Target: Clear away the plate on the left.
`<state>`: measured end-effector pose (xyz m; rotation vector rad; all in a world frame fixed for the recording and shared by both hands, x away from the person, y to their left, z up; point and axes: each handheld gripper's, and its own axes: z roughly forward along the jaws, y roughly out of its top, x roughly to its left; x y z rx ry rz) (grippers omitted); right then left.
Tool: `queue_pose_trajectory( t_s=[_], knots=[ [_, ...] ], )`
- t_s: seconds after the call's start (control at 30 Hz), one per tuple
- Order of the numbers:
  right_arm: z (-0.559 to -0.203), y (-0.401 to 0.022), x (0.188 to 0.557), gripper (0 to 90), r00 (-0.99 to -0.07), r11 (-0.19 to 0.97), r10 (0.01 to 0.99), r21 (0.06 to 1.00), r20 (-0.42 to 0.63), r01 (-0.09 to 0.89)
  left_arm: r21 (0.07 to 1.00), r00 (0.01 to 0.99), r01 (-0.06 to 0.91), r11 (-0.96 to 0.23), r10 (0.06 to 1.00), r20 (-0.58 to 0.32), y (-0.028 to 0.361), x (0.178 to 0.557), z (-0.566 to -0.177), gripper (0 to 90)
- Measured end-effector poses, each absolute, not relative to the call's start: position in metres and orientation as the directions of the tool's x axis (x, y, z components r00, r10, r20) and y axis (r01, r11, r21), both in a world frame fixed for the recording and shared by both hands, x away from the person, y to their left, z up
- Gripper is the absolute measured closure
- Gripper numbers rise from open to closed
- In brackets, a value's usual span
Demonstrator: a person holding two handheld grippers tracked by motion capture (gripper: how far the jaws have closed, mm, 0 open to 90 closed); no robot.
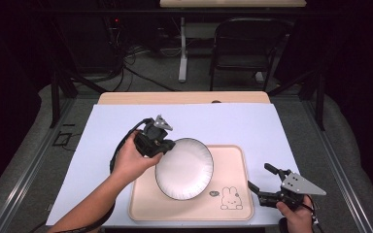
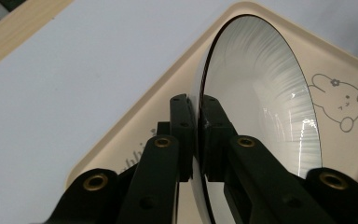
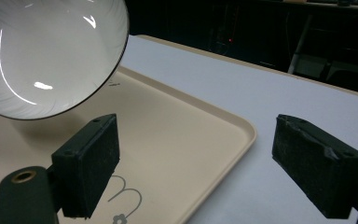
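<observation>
Plate (image 1: 184, 169): white, dark-rimmed, empty; tilted above the tray, its shadow on the tray floor below it.
Tray (image 1: 233, 160): beige, rabbit drawing (image 1: 231, 198) in its near right corner; lies on the bench (image 1: 107, 126), nothing else in it.
Left tongs (image 1: 167, 144): clamped on the plate's left rim, one pad on each face.
Right tongs (image 1: 261, 179): spread wide, gripping nothing, just beside the tray's right edge.

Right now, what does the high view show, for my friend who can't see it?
A person's left gripper pinches the rim of a white plate above a beige tray with a bunny drawing. The right gripper rests open by the tray's right edge. Both sit on a white mat.
</observation>
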<state>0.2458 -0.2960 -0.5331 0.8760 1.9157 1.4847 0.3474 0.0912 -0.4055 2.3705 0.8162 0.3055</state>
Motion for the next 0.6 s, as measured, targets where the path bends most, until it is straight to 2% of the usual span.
queue_pose_trajectory(
  t_s=[0.43,0.6],
  knots=[
    [-0.533,-0.296,0.246,14.4,-0.631,0.175,0.775,0.971,-0.035,0.162,0.594,0.814,0.494,-0.635,0.578,-0.06,0.083,0.342,-0.433,85.5],
    [-0.533,-0.296,0.246,14.4,-0.631,0.176,0.775,0.971,-0.036,0.16,0.576,0.808,0.507,-0.641,0.587,-0.059,0.083,0.345,-0.444,85.4]
  ],
)
